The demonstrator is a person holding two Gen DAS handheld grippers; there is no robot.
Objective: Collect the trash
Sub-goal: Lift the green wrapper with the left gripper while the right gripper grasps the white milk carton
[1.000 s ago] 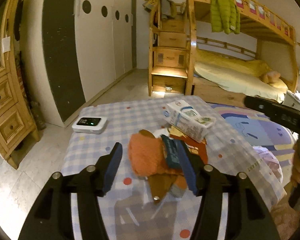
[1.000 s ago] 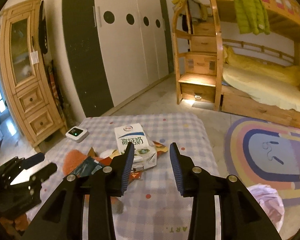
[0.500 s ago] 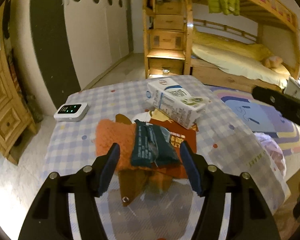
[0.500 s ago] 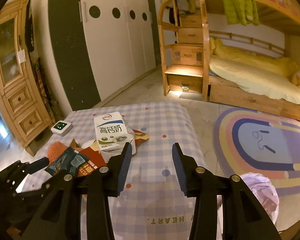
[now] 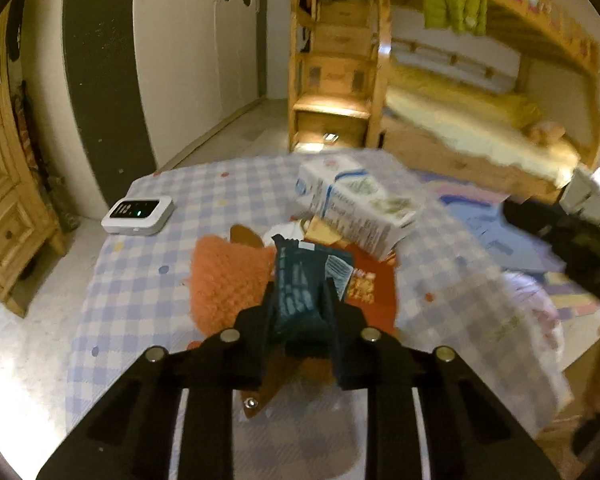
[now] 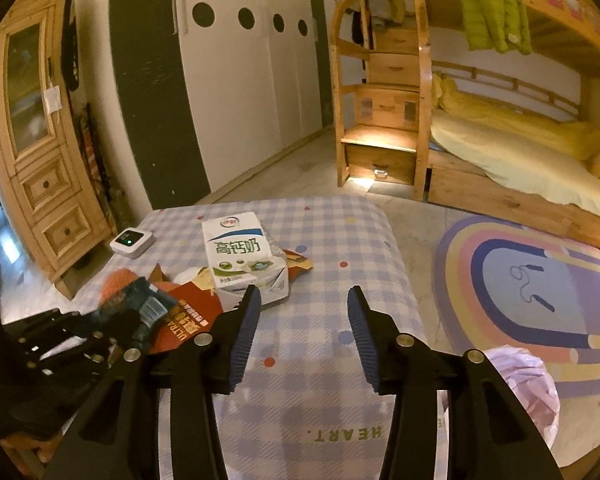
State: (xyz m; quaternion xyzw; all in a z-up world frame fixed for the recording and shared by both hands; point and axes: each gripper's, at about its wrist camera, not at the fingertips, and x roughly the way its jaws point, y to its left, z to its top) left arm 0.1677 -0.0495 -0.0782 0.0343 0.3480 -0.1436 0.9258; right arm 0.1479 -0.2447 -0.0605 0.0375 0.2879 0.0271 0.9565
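My left gripper [image 5: 299,304] is shut on a dark teal snack wrapper [image 5: 300,280], which sticks out forward from the jaws above an orange knitted cloth [image 5: 224,276]. A red wrapper [image 5: 374,292] and a white milk carton [image 5: 360,208] lie just beyond on the checkered table. In the right wrist view the left gripper [image 6: 100,328] holds the teal wrapper [image 6: 144,304] at the left. My right gripper [image 6: 304,320] is open and empty over the tablecloth, just right of the milk carton [image 6: 240,256] and the red wrapper [image 6: 188,312].
A white device with a green light [image 6: 132,242] sits at the table's far left corner. A pink plastic bag [image 6: 528,392] lies on the floor right of the table, beside a rainbow rug [image 6: 540,280]. A wooden cabinet [image 6: 40,152] stands left, a bunk bed [image 6: 500,140] behind.
My left gripper moved onto the teal wrapper and shut on it. My right gripper opened wider and drew back a little from the milk carton.
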